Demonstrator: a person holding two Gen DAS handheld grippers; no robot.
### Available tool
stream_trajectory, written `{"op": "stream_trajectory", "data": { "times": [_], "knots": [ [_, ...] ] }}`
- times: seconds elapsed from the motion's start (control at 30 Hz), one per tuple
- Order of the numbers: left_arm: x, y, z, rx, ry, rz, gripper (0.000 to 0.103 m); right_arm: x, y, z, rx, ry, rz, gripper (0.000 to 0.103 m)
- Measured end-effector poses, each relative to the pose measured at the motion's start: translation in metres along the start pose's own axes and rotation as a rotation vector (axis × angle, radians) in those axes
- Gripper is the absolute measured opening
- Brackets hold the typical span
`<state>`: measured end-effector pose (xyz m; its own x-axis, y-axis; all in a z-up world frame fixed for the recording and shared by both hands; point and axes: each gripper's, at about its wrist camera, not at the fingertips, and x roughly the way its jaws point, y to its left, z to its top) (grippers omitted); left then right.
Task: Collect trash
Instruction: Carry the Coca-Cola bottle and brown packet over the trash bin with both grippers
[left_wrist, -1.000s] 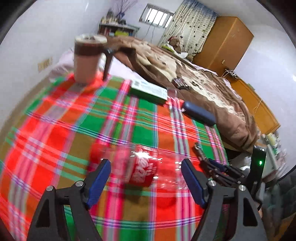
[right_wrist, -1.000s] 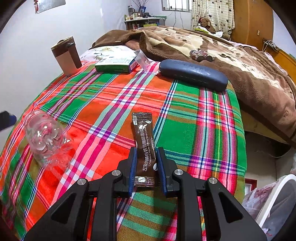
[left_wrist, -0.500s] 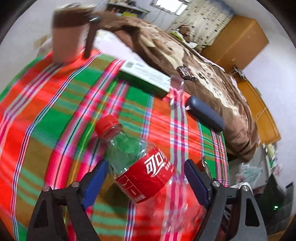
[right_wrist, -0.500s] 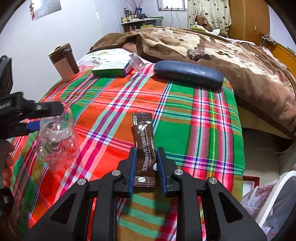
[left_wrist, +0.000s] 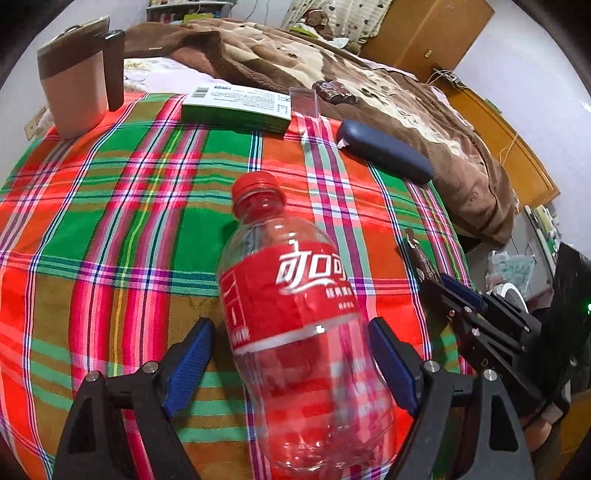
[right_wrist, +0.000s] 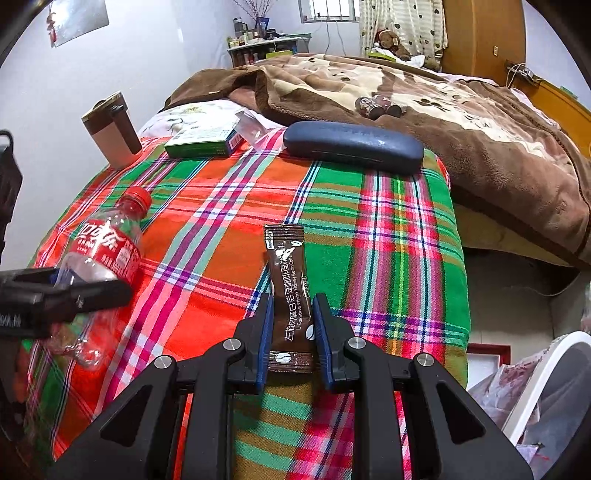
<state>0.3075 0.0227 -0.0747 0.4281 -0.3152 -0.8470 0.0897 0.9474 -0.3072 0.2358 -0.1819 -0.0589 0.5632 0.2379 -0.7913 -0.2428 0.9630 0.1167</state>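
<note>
An empty clear plastic cola bottle (left_wrist: 295, 314) with a red label and red cap stands between the blue pads of my left gripper (left_wrist: 291, 360), cap pointing away. The jaws are wide and a gap shows on each side, so the gripper is open around it. The bottle also shows in the right wrist view (right_wrist: 103, 254), tilted above the plaid cloth. My right gripper (right_wrist: 291, 332) is shut on a brown coffee sachet (right_wrist: 290, 280), held upright above the cloth. It also shows in the left wrist view (left_wrist: 461, 299).
A plaid cloth (right_wrist: 388, 221) covers the table. At its far edge stand a pink and brown mug (left_wrist: 79, 81), a green and white box (left_wrist: 236, 107), a clear packet (left_wrist: 304, 105) and a dark blue glasses case (right_wrist: 354, 146). A white bin (right_wrist: 546, 384) with a bag sits lower right. A brown blanket lies behind.
The left gripper has moved forward around the bottle, which has come up off the cloth and now sits deeper between the jaws. The right gripper holds the sachet unchanged.
</note>
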Motion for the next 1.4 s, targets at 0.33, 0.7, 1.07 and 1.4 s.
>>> {"op": "stream_trajectory", "data": {
  "times": [0.33, 0.7, 1.07, 1.4],
  "knots": [
    [-0.001, 0.008, 0.001, -0.028, -0.037, -0.011, 0.063, -0.001, 0.002, -0.002, -0.007, 0.004, -0.006, 0.022],
    [-0.007, -0.003, -0.003, 0.008, -0.045, -0.001, 0.063, -0.009, 0.003, -0.004, -0.004, -0.007, 0.002, 0.022],
    [-0.029, -0.037, -0.019, 0.087, -0.090, 0.005, 0.063, -0.043, -0.007, -0.018, 0.017, -0.040, -0.026, 0.022],
    [-0.056, -0.098, -0.039, 0.186, -0.136, -0.016, 0.063, -0.093, -0.034, -0.041, 0.079, -0.093, -0.070, 0.022]
  ]
}}
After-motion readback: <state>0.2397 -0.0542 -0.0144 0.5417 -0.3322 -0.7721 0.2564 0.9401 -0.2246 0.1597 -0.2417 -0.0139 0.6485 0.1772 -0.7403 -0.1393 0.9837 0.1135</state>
